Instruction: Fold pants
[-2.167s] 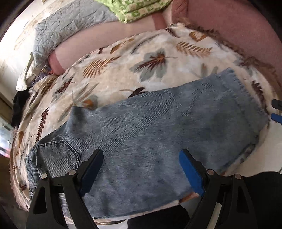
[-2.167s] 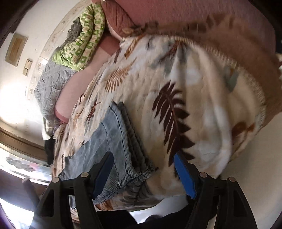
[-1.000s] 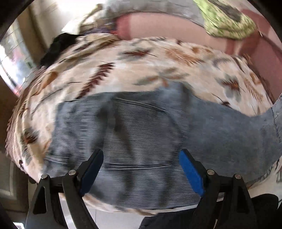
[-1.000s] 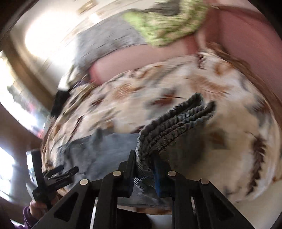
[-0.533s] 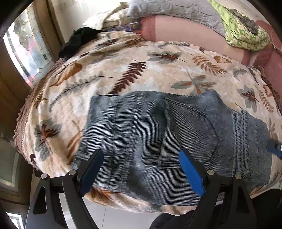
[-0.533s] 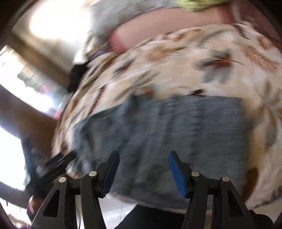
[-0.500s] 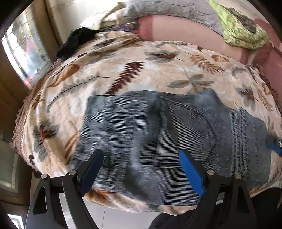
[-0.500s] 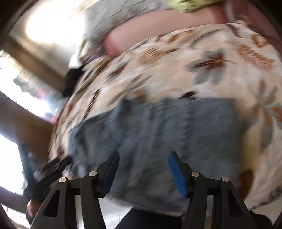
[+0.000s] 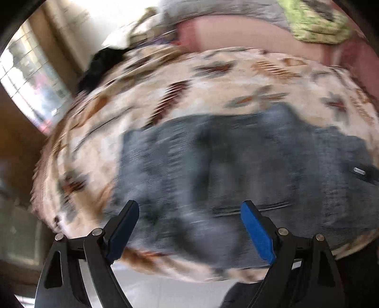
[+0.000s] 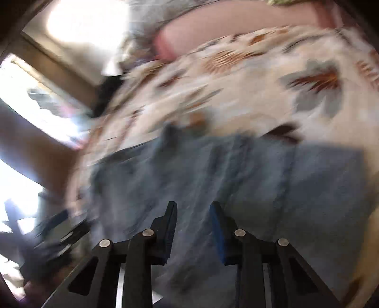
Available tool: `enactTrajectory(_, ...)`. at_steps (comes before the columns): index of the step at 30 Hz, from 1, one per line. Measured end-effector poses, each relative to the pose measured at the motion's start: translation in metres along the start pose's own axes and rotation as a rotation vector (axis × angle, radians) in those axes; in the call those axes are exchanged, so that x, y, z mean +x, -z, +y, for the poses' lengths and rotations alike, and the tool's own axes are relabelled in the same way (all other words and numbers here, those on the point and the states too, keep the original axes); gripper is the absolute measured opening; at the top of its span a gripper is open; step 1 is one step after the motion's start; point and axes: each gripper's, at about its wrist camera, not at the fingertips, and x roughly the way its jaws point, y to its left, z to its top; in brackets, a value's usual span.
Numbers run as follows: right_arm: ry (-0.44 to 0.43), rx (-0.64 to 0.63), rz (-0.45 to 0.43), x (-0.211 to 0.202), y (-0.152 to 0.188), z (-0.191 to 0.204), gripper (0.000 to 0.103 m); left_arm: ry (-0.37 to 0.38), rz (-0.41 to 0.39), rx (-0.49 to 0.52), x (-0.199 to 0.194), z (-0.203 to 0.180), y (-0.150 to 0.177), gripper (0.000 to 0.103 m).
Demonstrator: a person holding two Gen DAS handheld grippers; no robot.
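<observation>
Since half a second ago my right gripper [image 10: 193,219] has drawn its fingers in from a wide spread to a narrow gap, and it now sits low over the pants [image 10: 236,180]; both views have gone blurry with motion. Denim fills the space between the right fingers [image 10: 171,222], but through the blur I cannot tell whether they have pinched the cloth or only hover above it.

My left gripper [image 9: 189,213] has its fingers [image 9: 257,233] spread wide, with nothing between them; it hangs over the near edge of the pants [image 9: 236,165], as it did before.

The pants lie folded over as a broad blue-grey denim block on the leaf-patterned blanket [image 9: 213,83] that covers the bed, close to the bed's near edge. In the left view the right gripper's tip [image 9: 364,173] shows at the far right edge, over the denim. A pink bolster [image 9: 236,33] and a green cloth [image 9: 317,21] lie beyond the blanket, and a window [image 9: 28,78] is at the left.
</observation>
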Motion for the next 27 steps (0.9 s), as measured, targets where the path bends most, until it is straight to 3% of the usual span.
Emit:
enactTrajectory(2, 0.026, -0.033, -0.022, -0.008, 0.011, 0.004, 0.031, -0.044, 0.006, -0.057, 0.005, 0.030, 0.008, 0.088)
enactTrajectory(8, -0.086, -0.067, -0.084, -0.037, 0.045, 0.015, 0.032, -0.127, 0.021, -0.234, 0.020, 0.118, 0.031, 0.088)
enactTrajectory(14, -0.101, -0.193, -0.120, -0.038, 0.077, 0.037, 0.032, -0.044, 0.054, -0.427, 0.042, 0.165, 0.051, 0.088)
enactTrajectory(19, 0.000, -0.228, -0.106, -0.025, 0.086, 0.032, 0.032, 0.046, 0.101, -0.485, 0.058, 0.164, 0.057, 0.088)
enactTrajectory(23, 0.021, -0.218, -0.151, -0.031, 0.080, 0.026, 0.032, 0.105, 0.108, -0.553, 0.060, 0.163, 0.058, 0.088)
enactTrajectory(27, 0.014, -0.179, -0.184, -0.038, 0.072, 0.019, 0.032, 0.141, 0.094, -0.558, 0.049, 0.170, 0.057, 0.088)
